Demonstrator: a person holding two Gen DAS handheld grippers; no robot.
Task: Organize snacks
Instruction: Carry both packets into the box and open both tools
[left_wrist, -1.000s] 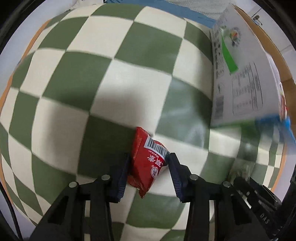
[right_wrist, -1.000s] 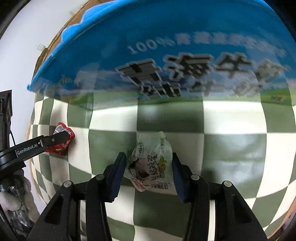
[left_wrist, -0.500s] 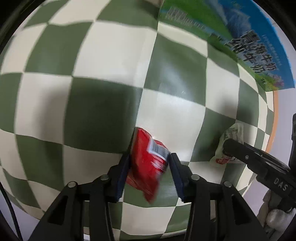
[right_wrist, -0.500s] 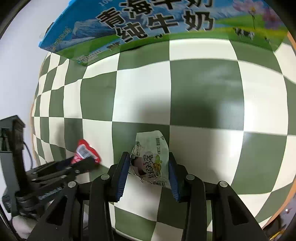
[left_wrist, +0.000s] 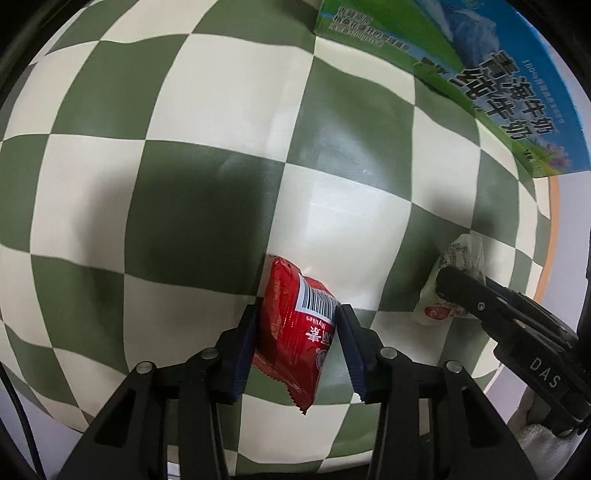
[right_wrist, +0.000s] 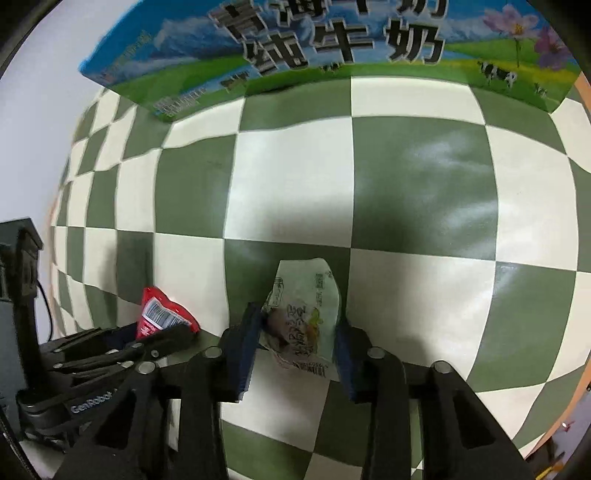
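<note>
My left gripper (left_wrist: 297, 321) is shut on a red snack packet (left_wrist: 295, 332) with a barcode, held above the green and white checkered cloth (left_wrist: 184, 155). My right gripper (right_wrist: 297, 325) is shut on a pale green snack packet (right_wrist: 304, 314), also held above the cloth. The right gripper (left_wrist: 480, 295) and its pale packet (left_wrist: 458, 266) show at the right of the left wrist view. The left gripper (right_wrist: 147, 343) with the red packet (right_wrist: 162, 314) shows at the lower left of the right wrist view.
A blue and green milk carton box (right_wrist: 332, 48) stands at the far side of the cloth; it also shows at the upper right of the left wrist view (left_wrist: 498, 74). The table's orange edge (left_wrist: 550, 236) runs at the right.
Both grippers have lifted with their packets and pulled back from the box. The box now appears farther away, and the two grippers sit closer side by side.
</note>
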